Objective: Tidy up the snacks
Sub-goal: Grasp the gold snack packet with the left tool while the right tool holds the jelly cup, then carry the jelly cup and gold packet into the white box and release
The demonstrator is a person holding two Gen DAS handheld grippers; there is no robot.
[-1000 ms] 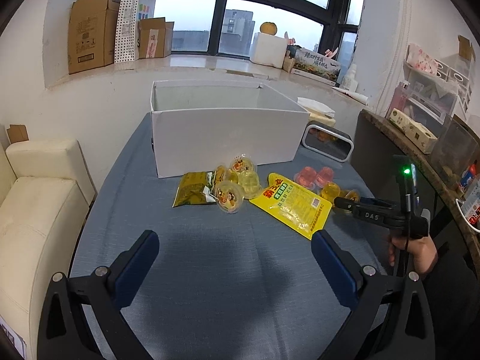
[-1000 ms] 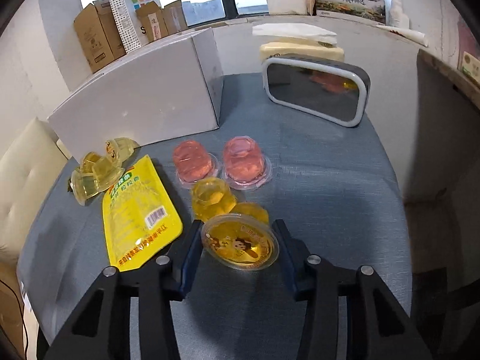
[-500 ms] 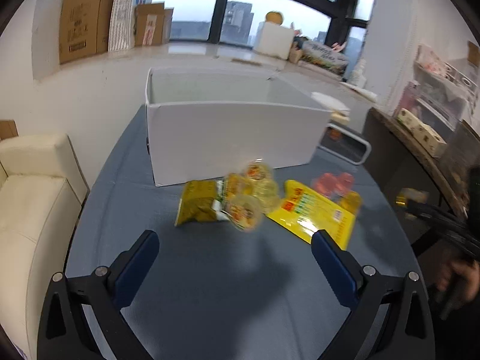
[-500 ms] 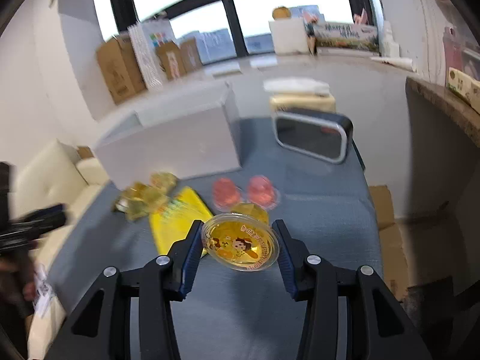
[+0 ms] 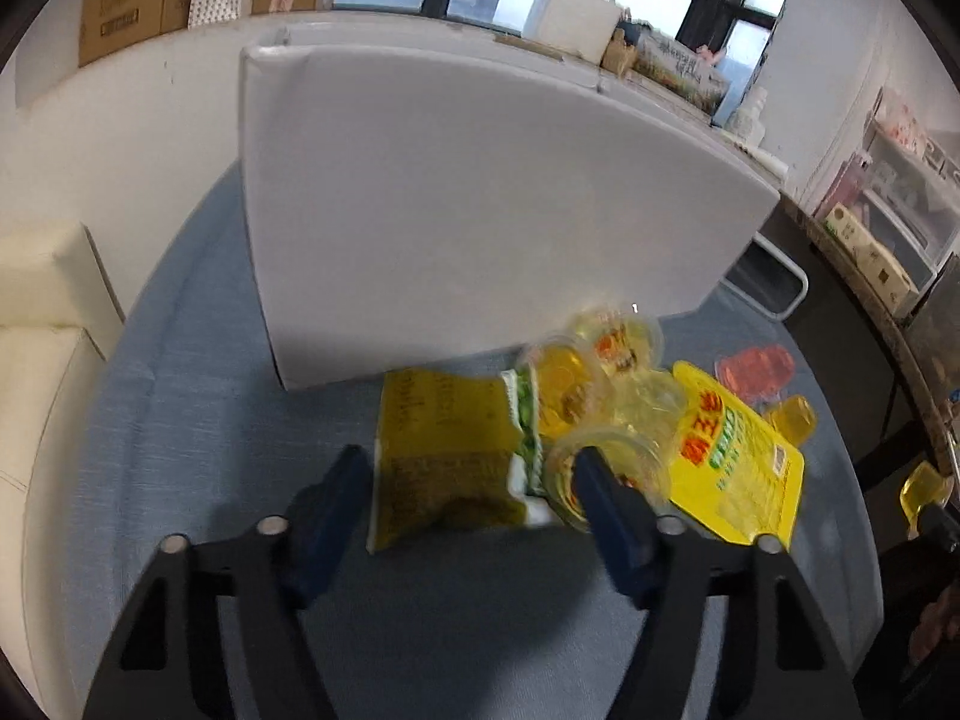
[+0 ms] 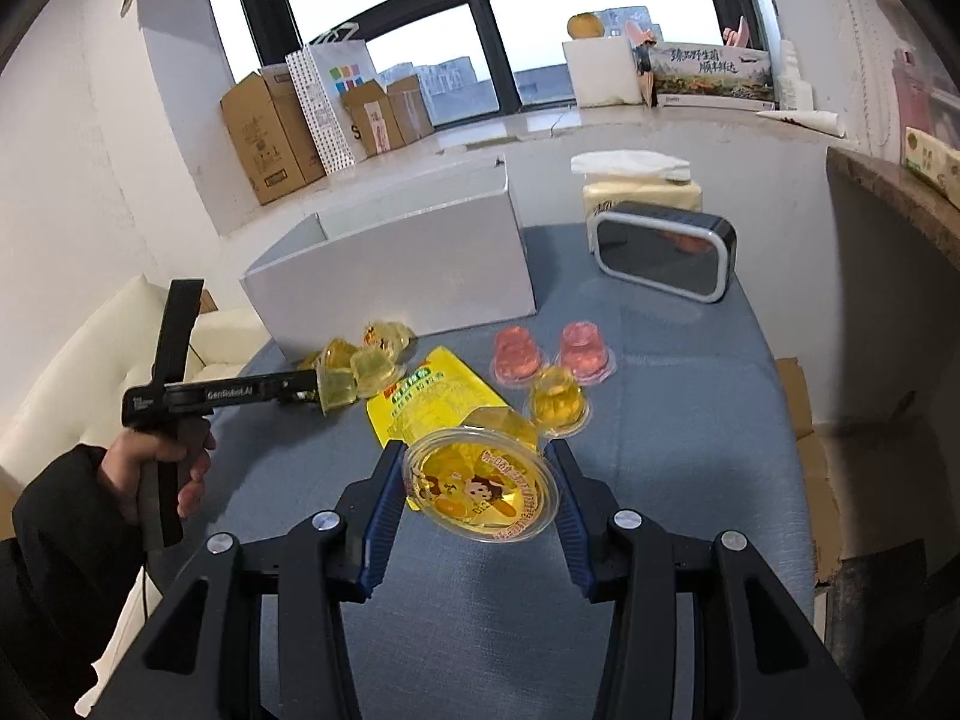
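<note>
The surface (image 6: 690, 420) is covered in blue cloth. On it are set a white box (image 6: 408, 270), a yellow pouch (image 6: 432, 402), pink jelly cups (image 6: 552, 354) and a black-framed mirror (image 6: 666, 258).

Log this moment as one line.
left claw: closing around olive snack bag | right claw: holding yellow jelly cup lifted | white box: ahead

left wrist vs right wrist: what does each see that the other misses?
Left wrist only: the olive-green snack bag between the left gripper fingers, which are closing.

Right wrist only: the jelly cup clamped in the right gripper, lid facing the camera; the hand on the left gripper's handle; the black mirror-fronted case.

Both: white box, yellow pouch, pink jelly cups, clear yellow cup cluster, blue tablecloth.
</note>
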